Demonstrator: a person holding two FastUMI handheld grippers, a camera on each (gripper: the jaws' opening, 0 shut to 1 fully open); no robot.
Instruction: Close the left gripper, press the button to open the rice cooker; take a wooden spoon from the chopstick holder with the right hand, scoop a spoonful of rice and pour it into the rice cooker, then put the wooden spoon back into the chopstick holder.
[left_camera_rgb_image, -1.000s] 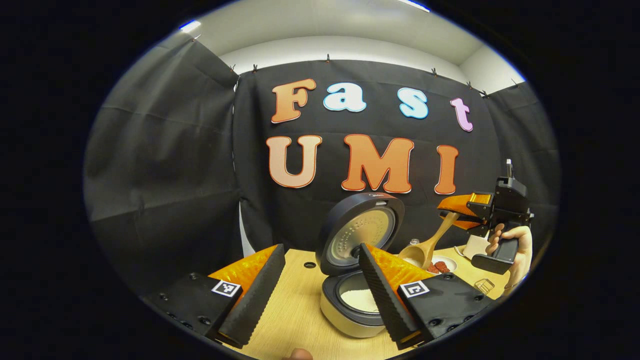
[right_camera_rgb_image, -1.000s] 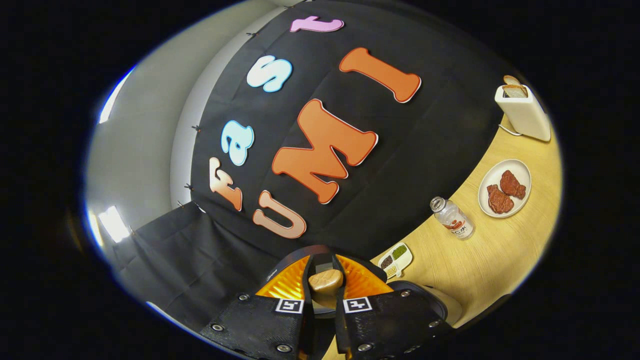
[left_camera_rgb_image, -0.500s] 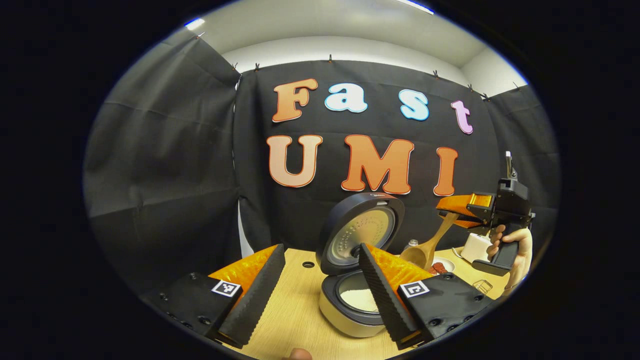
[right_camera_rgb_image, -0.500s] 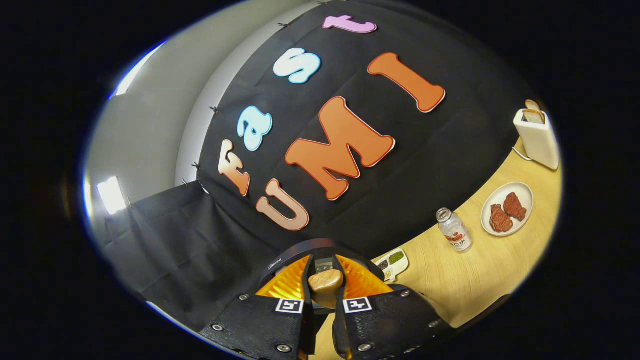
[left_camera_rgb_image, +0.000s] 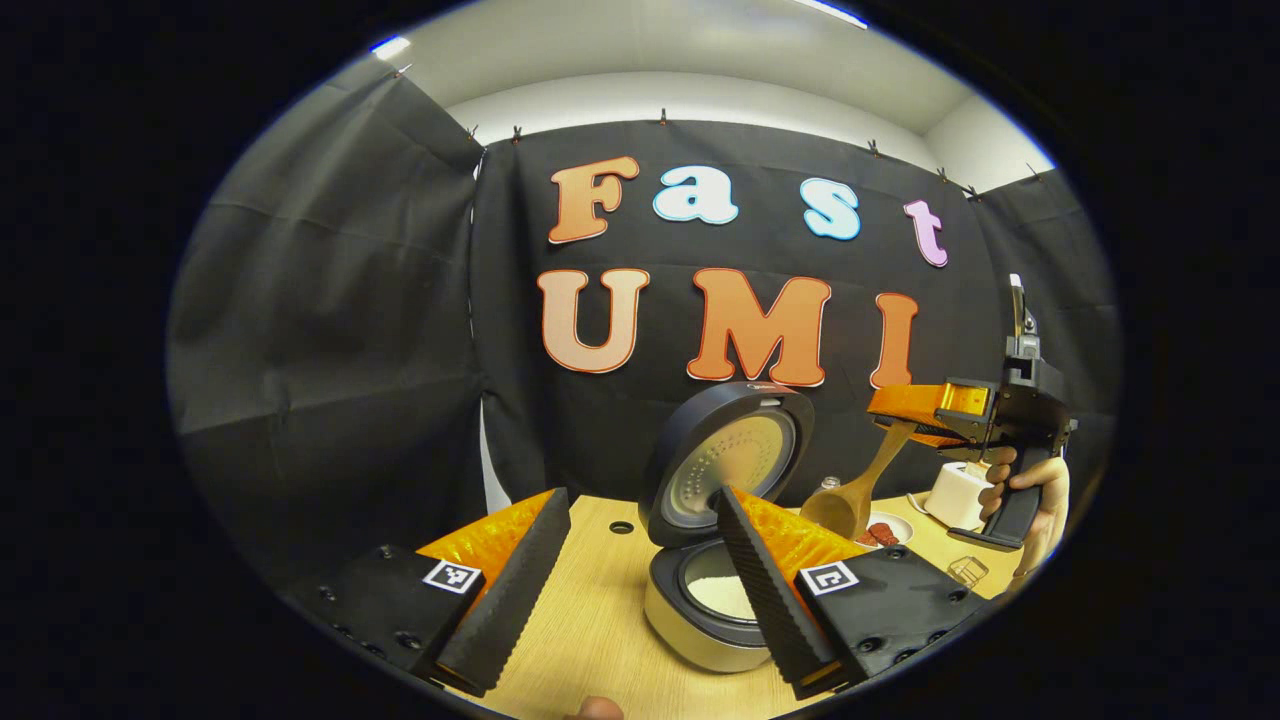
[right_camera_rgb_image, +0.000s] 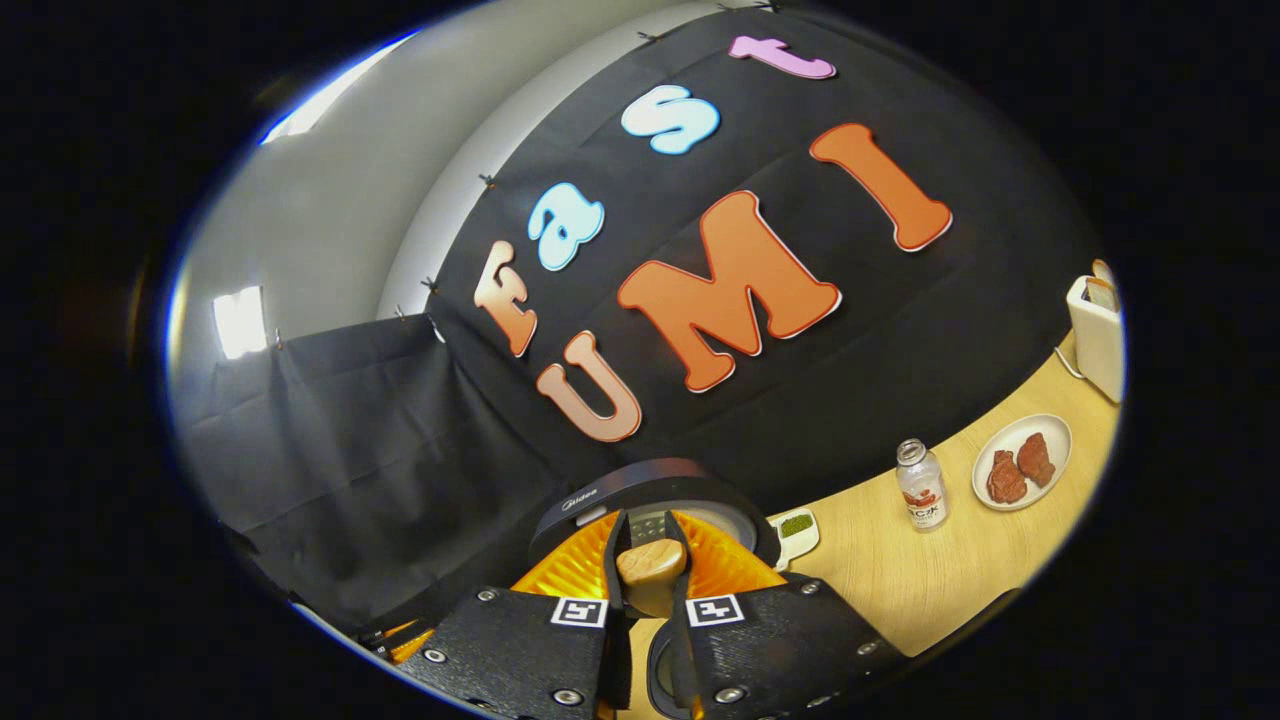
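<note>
the left gripper (left_camera_rgb_image: 635, 570) is held low and fairly level, its jaws spread wide apart with nothing between them. the right gripper (left_camera_rgb_image: 905, 418), seen in the left gripper view, is raised up at the right, pointing left and roughly level, carried by a hand (left_camera_rgb_image: 1030, 495) wrapped around its grip below. in the right gripper view, the right gripper's jaws stand nearly together, both pressing on the end of a wooden spoon (right_camera_rgb_image: 650, 562) handle, and that view is rolled to one side.

toaster (right_camera_rgb_image: 1098, 335) cut off at edge, wooden spoon (right_camera_rgb_image: 648, 566) bowl hidden behind jaws
</note>
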